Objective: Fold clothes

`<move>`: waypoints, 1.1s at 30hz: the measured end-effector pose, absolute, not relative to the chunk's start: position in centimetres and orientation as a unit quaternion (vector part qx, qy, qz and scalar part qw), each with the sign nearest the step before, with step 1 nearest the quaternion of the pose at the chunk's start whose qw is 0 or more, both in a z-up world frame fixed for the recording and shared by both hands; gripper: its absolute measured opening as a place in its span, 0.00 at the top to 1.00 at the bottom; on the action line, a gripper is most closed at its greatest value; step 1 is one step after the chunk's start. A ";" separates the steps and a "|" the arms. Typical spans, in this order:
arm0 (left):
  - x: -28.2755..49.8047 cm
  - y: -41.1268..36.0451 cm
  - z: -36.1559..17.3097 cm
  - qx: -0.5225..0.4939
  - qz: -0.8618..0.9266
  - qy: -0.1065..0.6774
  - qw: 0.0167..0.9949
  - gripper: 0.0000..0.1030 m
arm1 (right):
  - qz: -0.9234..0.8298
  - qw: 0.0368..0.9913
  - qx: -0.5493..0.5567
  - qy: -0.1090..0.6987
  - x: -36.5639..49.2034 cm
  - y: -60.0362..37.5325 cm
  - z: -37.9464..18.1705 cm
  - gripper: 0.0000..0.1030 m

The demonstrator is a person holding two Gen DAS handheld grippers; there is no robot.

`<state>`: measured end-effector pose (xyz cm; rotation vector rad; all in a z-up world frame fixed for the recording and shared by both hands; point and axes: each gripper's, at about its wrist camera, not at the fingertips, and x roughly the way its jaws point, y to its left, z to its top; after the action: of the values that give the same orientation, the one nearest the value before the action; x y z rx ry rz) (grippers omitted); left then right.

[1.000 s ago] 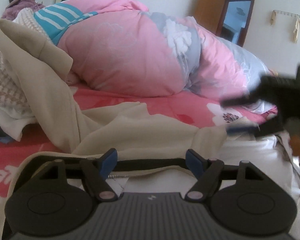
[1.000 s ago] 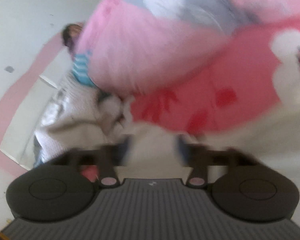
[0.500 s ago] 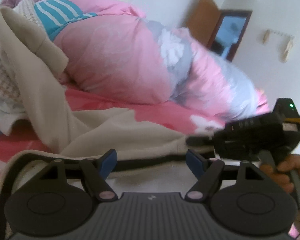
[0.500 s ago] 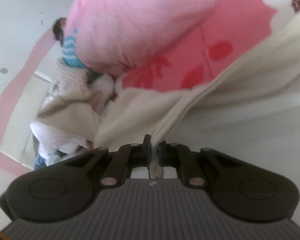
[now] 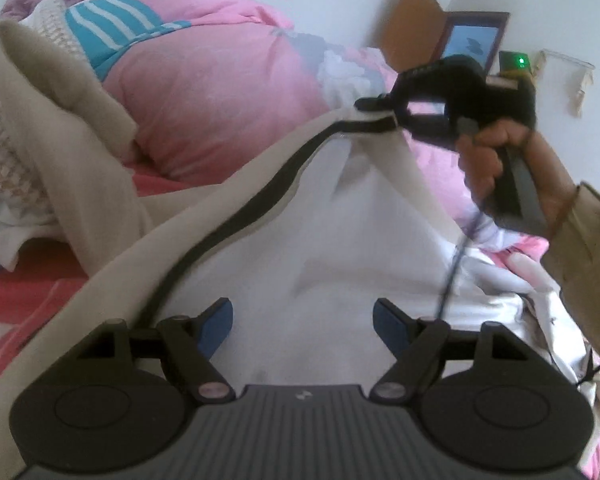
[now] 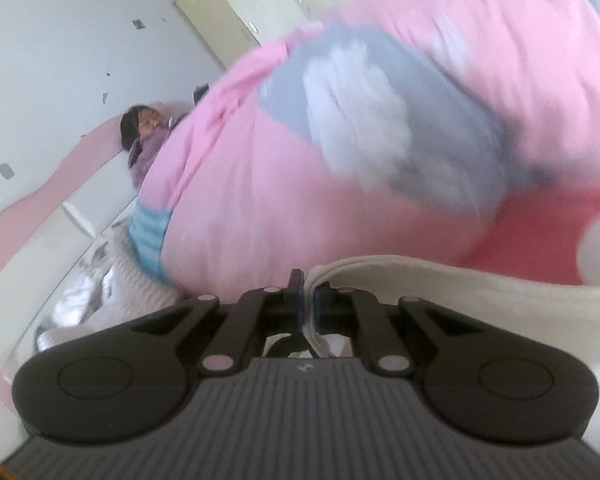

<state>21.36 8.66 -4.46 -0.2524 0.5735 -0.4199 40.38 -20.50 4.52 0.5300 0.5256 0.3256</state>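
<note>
Right gripper [image 6: 308, 304] is clamped tight on the cream garment [image 5: 340, 240] edge and now raised high at far right of the left wrist view; half a second ago it was low near the bed. Garment is pulled taut, its dark trim [image 5: 260, 196] running up from the left gripper [image 5: 302, 320], whose fingers are spread wide, gripping nothing. Pink duvet [image 5: 220, 100] lies behind.

Garment [image 5: 340, 232] lies before quilt [image 5: 220, 92], on bed [image 5: 16, 300].
</note>
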 end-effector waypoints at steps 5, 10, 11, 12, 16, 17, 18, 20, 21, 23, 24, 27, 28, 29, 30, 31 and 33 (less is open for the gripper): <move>22.2 9.3 -5.2 -0.139 -0.183 0.295 0.927 0.24 | 0.140 0.931 0.239 0.239 44.9 -20.2 5.1 0.97; 22.8 9.7 -6.2 -0.139 -0.166 0.315 0.924 0.24 | 0.131 0.935 0.217 0.249 48.1 -19.0 1.9 0.97; 22.9 9.8 -6.3 -0.141 -0.165 0.318 0.923 0.24 | 0.131 0.936 0.212 0.250 48.6 -18.8 1.1 0.97; 22.9 9.9 -6.4 -0.143 -0.164 0.320 0.922 0.24 | 0.131 0.937 0.210 0.247 49.0 -18.7 0.3 0.97; 22.7 9.9 -6.5 -0.144 -0.165 0.325 0.920 0.24 | 0.139 0.939 0.217 0.229 49.9 -19.0 -1.6 0.97; 22.7 9.9 -6.5 -0.143 -0.165 0.325 0.920 0.24 | 0.141 0.938 0.222 0.225 49.7 -19.1 -1.8 0.97; 22.6 9.9 -6.5 -0.142 -0.165 0.325 0.920 0.24 | 0.143 0.938 0.226 0.222 49.5 -19.3 -2.0 0.97; 22.5 9.9 -6.7 -0.140 -0.164 0.328 0.920 0.24 | 0.148 0.936 0.232 0.219 49.2 -19.7 -2.1 0.96; 22.5 9.9 -6.7 -0.140 -0.162 0.329 0.920 0.24 | 0.146 0.934 0.235 0.224 48.9 -20.1 -2.0 0.92; 22.6 10.1 -6.9 -0.142 -0.160 0.330 0.919 0.24 | 0.135 0.929 0.242 0.245 48.1 -21.2 -1.3 0.80; 22.7 10.2 -7.0 -0.143 -0.159 0.330 0.919 0.24 | 0.130 0.926 0.245 0.256 47.7 -21.7 -1.0 0.67; 22.5 10.6 -7.1 -0.153 -0.154 0.332 0.918 0.24 | 0.113 0.916 0.255 0.288 46.5 -23.2 0.1 0.41; 22.5 10.8 -7.2 -0.158 -0.152 0.333 0.917 0.24 | 0.108 0.912 0.258 0.299 46.1 -23.7 0.4 0.38; 22.5 10.9 -7.3 -0.163 -0.150 0.335 0.916 0.24 | 0.102 0.909 0.261 0.310 45.7 -24.2 0.7 0.36; 22.6 11.0 -7.3 -0.168 -0.149 0.336 0.915 0.24 | 0.096 0.905 0.263 0.320 45.2 -24.9 1.1 0.35; 22.7 11.1 -7.4 -0.172 -0.147 0.337 0.914 0.24 | 0.088 0.902 0.265 0.330 44.6 -25.6 1.6 0.35; 22.9 11.2 -7.4 -0.181 -0.146 0.339 0.912 0.24 | 0.082 0.898 0.267 0.341 43.1 -26.7 2.1 0.35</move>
<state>22.88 11.19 -7.37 -0.3724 0.6983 -0.3016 43.07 -26.73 2.10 0.5528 0.7056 0.1694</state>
